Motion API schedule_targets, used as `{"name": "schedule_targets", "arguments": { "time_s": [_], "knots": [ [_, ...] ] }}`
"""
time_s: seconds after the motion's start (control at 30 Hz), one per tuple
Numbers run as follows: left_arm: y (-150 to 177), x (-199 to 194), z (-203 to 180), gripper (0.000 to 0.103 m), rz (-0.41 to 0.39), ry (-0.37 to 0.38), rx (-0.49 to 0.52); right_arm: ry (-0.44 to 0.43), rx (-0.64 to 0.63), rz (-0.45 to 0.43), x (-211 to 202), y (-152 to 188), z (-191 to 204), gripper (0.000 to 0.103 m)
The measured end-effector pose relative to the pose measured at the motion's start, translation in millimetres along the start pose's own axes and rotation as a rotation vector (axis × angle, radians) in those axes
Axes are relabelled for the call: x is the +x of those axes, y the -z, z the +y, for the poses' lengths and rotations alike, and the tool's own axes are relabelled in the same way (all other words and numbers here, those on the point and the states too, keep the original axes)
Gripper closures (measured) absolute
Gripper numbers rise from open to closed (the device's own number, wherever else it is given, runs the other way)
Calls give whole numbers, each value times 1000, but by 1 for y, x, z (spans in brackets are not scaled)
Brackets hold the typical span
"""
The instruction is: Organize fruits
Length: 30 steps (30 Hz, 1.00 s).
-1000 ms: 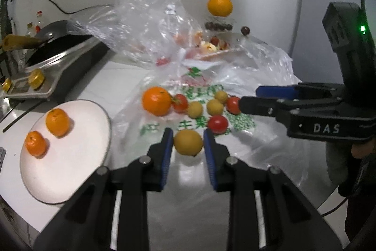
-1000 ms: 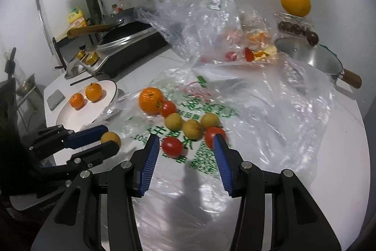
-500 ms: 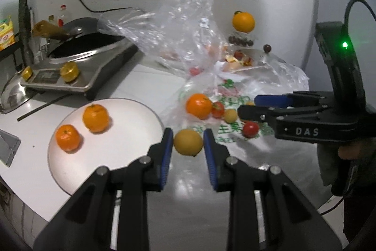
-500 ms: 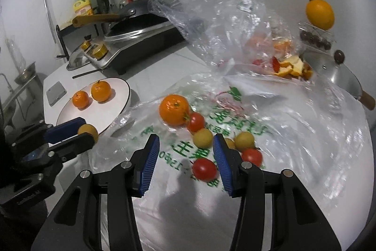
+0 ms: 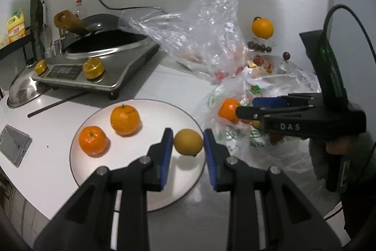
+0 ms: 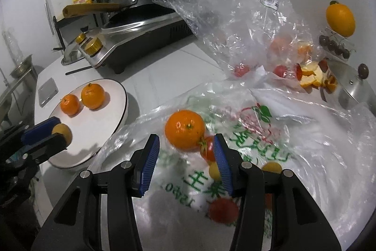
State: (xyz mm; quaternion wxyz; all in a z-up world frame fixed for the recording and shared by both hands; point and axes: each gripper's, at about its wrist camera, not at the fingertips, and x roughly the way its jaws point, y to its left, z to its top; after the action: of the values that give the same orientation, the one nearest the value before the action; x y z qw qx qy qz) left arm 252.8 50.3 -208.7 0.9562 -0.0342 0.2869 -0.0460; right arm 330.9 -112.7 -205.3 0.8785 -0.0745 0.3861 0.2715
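While the left hand-held gripper (image 5: pixel 188 145) grasps a yellow fruit (image 5: pixel 188 141) between its blue pads above the near edge of the white plate (image 5: pixel 150 189), two oranges (image 5: pixel 125 120) lie on that plate; the right hand-held gripper (image 6: pixel 186 157) hangs released over the printed plastic bag (image 6: pixel 270 145) on the tabletop (image 5: pixel 176 84), jaws apart and empty, just beside a large orange (image 6: pixel 184 129) and a tomato (image 6: pixel 208 151).
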Motion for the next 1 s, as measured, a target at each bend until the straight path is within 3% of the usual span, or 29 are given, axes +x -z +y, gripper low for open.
{"name": "schedule_targets", "arguments": {
  "time_s": [0.6, 1.0],
  "knots": [
    [2, 15, 22, 76, 19, -21, -43, 32, -59, 43, 38, -14, 10, 54],
    [7, -1, 25, 76, -2, -43, -49, 49, -108, 5, 18, -13, 23, 56]
  ]
}}
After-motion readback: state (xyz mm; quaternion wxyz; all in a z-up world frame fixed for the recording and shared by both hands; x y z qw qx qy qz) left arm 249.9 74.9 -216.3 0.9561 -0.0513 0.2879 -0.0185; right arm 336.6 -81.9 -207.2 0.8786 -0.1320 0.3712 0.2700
